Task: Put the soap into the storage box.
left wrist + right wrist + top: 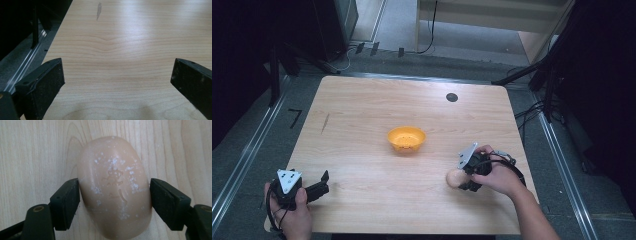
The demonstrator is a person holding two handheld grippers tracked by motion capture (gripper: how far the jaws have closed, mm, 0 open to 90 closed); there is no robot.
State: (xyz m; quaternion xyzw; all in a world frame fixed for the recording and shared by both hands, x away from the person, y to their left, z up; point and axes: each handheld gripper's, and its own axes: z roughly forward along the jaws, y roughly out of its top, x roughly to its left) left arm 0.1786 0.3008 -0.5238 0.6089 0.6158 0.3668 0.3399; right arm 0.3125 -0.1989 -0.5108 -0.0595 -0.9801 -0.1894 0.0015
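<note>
Pale wood worktop [362, 110]: at its near left corner the left gripper [321, 184] rests with jaws spread wide, nothing between them. An orange bowl [406, 138] sits mid-table. Toward the near right edge, the right gripper [460, 176] pinches what looks like a peach soap bar [115, 187], lying on the wood.

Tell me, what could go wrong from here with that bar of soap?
The soap is smooth and rounded, and the right tool pinches only its nearer half, so it might squirt out forward. It also looks soft, so a hard squeeze could dent it. If the orange bowl is the goal, that means a carry across open table, where a slip would drop the bar.
</note>
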